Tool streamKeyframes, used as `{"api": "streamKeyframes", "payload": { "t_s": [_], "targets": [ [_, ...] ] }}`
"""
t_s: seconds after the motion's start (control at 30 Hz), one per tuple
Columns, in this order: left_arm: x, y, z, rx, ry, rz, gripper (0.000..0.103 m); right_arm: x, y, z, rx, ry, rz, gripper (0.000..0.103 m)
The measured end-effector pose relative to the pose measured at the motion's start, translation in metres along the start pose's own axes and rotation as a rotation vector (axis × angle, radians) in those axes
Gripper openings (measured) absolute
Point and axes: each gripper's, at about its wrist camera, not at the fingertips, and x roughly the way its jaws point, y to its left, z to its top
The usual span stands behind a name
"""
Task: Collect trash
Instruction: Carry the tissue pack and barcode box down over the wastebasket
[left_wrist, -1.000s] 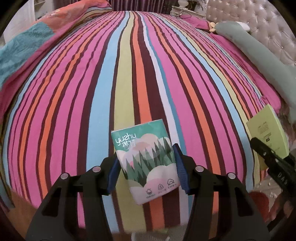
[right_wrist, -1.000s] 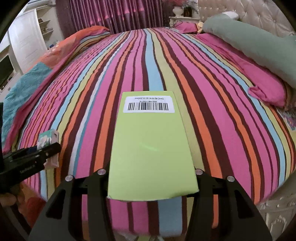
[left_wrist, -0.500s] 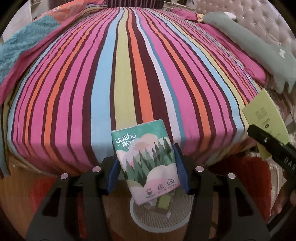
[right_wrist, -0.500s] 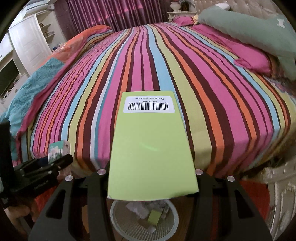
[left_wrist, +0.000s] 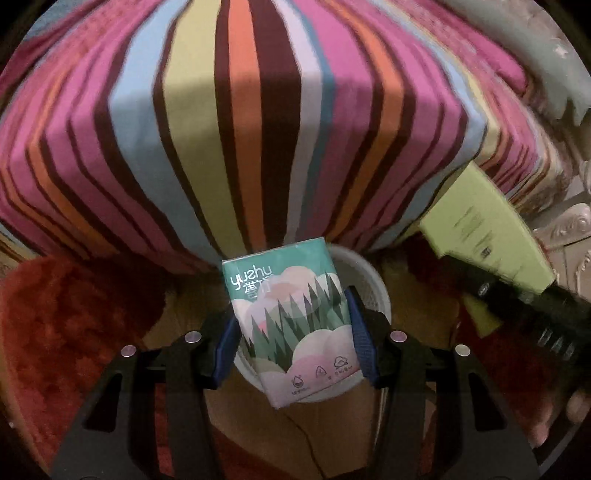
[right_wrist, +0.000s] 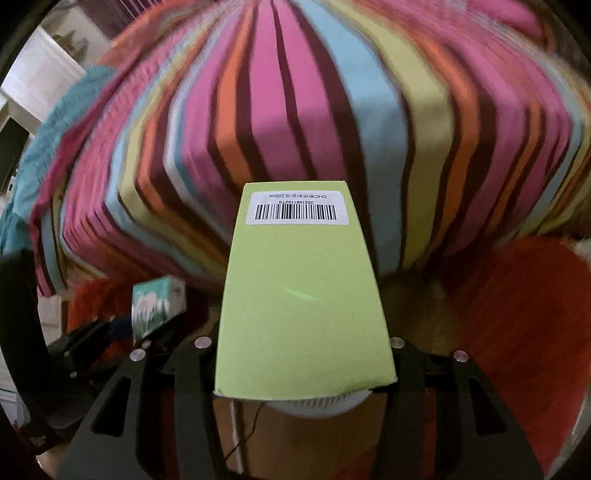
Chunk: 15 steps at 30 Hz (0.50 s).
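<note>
Both hands are at the drop-off: the left gripper (left_wrist: 291, 332) has its blue-padded fingers (left_wrist: 360, 341) pinching a tissue pack (left_wrist: 290, 325) by its sides, and the right gripper (right_wrist: 301, 369) is clamped on a tall green box (right_wrist: 303, 295) with a barcode label at its far end. Each item hangs above the floor at the foot of the striped bed (left_wrist: 240, 129), over a white bin (left_wrist: 373, 280) whose rim peeks out behind the tissue pack in the left wrist view and below the green box in the right wrist view. To do this step well, I would centre each item over the bin's mouth before letting go, and release one at a time so the two do not knock each other aside (the box is long and looks likely to tip over the rim if it goes in crooked). The bin's contents are hidden here, so whether there is room is hard to say. Count: two grippers, one tissue pack, one green box, one bin, and one red rug (left_wrist: 74, 332) on the wooden floor.
</note>
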Motion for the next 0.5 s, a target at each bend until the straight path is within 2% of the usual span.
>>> {"api": "streamKeyframes", "payload": {
  "t_s": [0.2, 0.4, 0.5],
  "targets": [
    [0.044, 0.011, -0.003, -0.067, 0.174, -0.013, 0.053, 0.048, -0.014, 0.002, 0.081, 0.189, 0.013, 0.047],
    [0.075, 0.015, -0.005, -0.095, 0.283, -0.015, 0.052, 0.093, -0.03, -0.002, 0.187, 0.358, 0.031, 0.047],
    [0.096, 0.019, -0.009, -0.134, 0.354, -0.04, 0.052, 0.113, -0.041, -0.004, 0.265, 0.418, 0.043, 0.047]
  ]
}}
